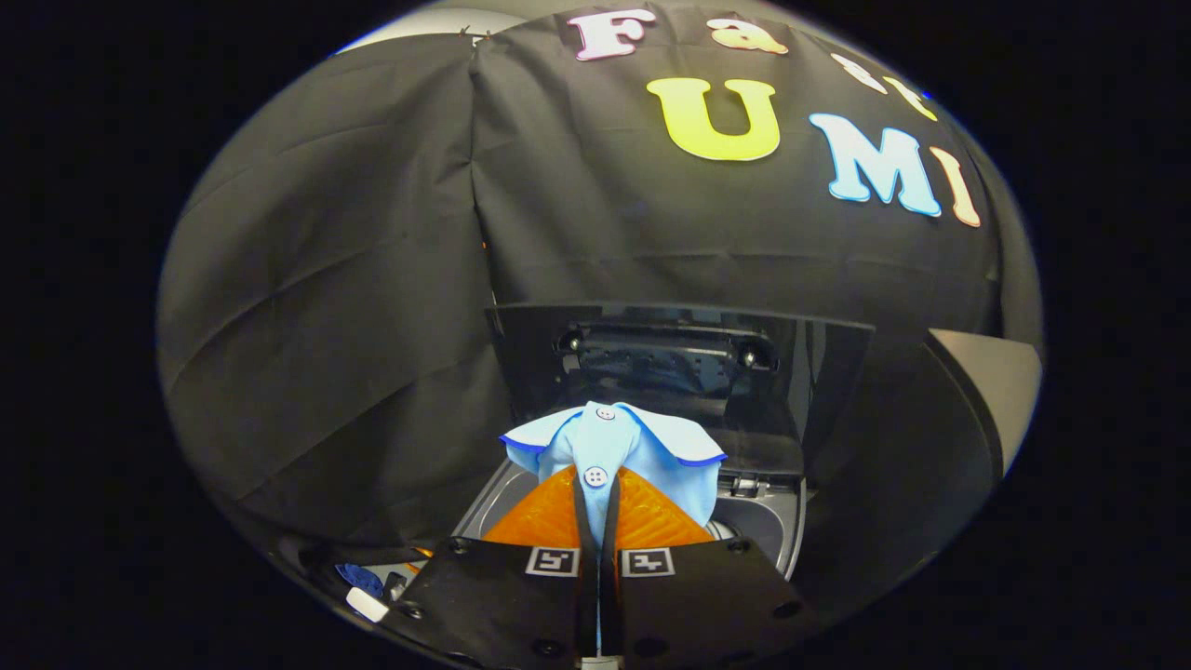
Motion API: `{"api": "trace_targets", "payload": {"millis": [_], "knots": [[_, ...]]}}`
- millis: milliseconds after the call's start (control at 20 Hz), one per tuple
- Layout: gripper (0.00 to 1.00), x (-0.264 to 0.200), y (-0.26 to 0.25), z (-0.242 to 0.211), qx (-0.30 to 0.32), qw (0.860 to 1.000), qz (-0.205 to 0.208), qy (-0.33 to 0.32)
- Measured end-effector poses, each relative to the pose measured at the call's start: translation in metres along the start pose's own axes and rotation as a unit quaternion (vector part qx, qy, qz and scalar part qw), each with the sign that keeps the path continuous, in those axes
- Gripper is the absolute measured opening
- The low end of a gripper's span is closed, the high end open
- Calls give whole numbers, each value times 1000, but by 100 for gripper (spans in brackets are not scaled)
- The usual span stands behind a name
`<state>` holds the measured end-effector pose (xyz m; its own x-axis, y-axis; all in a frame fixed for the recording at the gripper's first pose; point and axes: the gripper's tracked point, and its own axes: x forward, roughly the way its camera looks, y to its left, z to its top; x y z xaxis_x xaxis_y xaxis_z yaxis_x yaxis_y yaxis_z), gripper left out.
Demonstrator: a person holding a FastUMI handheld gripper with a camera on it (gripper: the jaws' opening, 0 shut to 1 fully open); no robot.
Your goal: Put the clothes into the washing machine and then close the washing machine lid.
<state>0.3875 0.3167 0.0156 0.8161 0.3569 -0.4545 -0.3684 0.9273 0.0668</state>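
Shirt (609,447), light blue with a dark-edged collar and 2 white buttons, hangs pinched between the 2 fingers (551,516) of the gripper (596,502). The fingers stand almost together, only a thin strip of cloth showing in the narrow gap, so both press on the fabric. The collar spreads out left and right just past the fingertips, and a fold of the shirt droops down on the right side. Just beyond and below the shirt sits the washing machine (786,521), its grey top rim showing to the left and right of the fingers. The lid (819,372) is raised, standing upright at the far side of the opening, dark and glossy. Black cloth wall (354,279) hangs behind the machine.
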Motion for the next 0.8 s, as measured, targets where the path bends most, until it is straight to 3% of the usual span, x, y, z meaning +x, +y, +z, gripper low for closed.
{"api": "trace_targets", "payload": {"millis": [600,800], "knots": [[9,52,-12,-74,46,995,-63,64],[30,49,-9,-87,35,994,-66,76]]}}
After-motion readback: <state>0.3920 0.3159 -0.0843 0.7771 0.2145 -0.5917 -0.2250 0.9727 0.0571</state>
